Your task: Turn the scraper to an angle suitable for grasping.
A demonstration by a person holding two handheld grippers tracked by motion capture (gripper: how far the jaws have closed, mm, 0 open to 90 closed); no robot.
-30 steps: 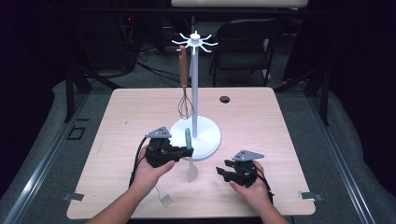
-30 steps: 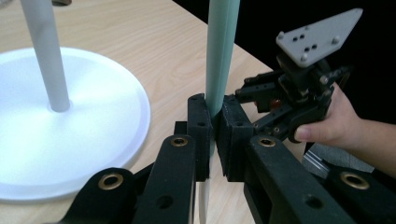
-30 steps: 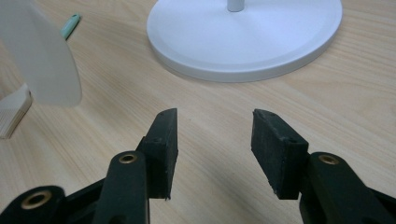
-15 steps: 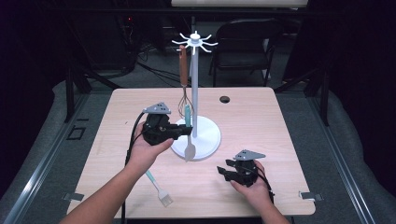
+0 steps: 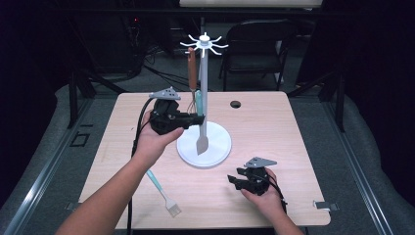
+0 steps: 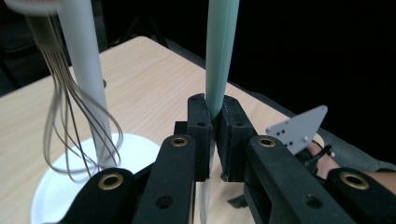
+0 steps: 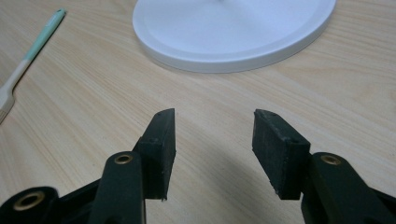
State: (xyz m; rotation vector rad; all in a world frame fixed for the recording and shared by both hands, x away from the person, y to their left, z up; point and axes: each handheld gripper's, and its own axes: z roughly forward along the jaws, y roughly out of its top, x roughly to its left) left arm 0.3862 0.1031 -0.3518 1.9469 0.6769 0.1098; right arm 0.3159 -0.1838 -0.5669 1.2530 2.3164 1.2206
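Dark curtains and a folding chair stand behind the pale wood-grain table (image 5: pixel 274 127). At centre frame in the high view, the left gripper (image 5: pixel 195 119) holds a spatula (image 5: pixel 201 142) clear of the table, upright, just beside the pole of the white rack (image 5: pixel 204 93). Its jaws are clamped on the mint-green handle, and the flat, pale blade hangs below over the rack's round base. In the left gripper view the handle looks smooth and matte. A wire whisk (image 6: pixel 74 126) with a brown handle hangs from the rack's hooks. No writing is legible. At lower right, the right gripper (image 5: pixel 234 179) rests on the table, jaws wide apart and empty. A mint-handled fork (image 5: pixel 164 194) lies at lower left.
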